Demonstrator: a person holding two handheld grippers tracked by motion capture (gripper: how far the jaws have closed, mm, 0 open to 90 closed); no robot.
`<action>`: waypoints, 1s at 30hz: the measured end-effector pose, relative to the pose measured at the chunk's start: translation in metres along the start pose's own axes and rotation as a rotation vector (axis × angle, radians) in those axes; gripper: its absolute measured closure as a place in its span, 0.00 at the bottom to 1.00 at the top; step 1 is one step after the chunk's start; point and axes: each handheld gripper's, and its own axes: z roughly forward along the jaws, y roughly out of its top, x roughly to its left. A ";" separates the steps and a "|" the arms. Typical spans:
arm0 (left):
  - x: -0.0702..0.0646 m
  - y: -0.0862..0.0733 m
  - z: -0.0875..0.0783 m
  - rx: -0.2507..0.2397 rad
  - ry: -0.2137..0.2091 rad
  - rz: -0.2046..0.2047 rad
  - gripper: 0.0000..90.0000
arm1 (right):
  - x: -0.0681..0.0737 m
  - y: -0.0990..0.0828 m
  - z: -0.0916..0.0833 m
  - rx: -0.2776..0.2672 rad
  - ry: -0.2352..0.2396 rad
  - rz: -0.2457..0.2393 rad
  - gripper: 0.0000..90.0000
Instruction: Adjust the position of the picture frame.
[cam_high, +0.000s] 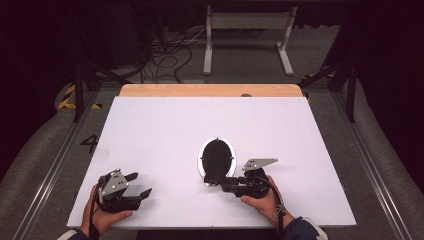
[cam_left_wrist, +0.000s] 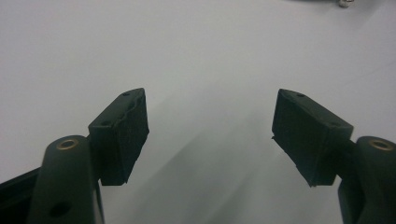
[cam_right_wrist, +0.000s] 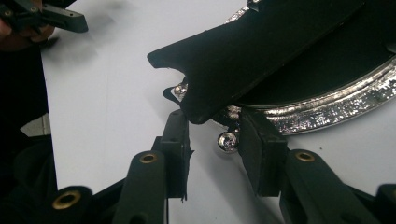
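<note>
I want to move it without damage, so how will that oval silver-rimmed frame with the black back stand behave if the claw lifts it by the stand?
The oval frame looks rigid with a metal-like glittery rim, so probably stiff and fairly heavy. Its black stand seems hinged, so it may swing. The small ball feet could let it slide on the smooth white table.

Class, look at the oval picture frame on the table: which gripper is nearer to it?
Right. The right gripper is at the oval frame's near end; the left gripper sits well off to its left.
</note>
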 end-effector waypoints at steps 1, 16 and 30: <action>-0.001 0.001 0.001 0.001 -0.010 0.000 0.31 | 0.000 0.000 0.000 -0.002 0.001 0.008 0.70; -0.007 0.026 0.028 -0.011 -0.060 0.006 0.30 | -0.011 0.001 0.003 -0.063 0.099 0.189 0.57; -0.019 0.057 0.070 0.027 -0.112 0.058 0.30 | -0.020 0.005 0.008 -0.101 0.181 0.297 0.56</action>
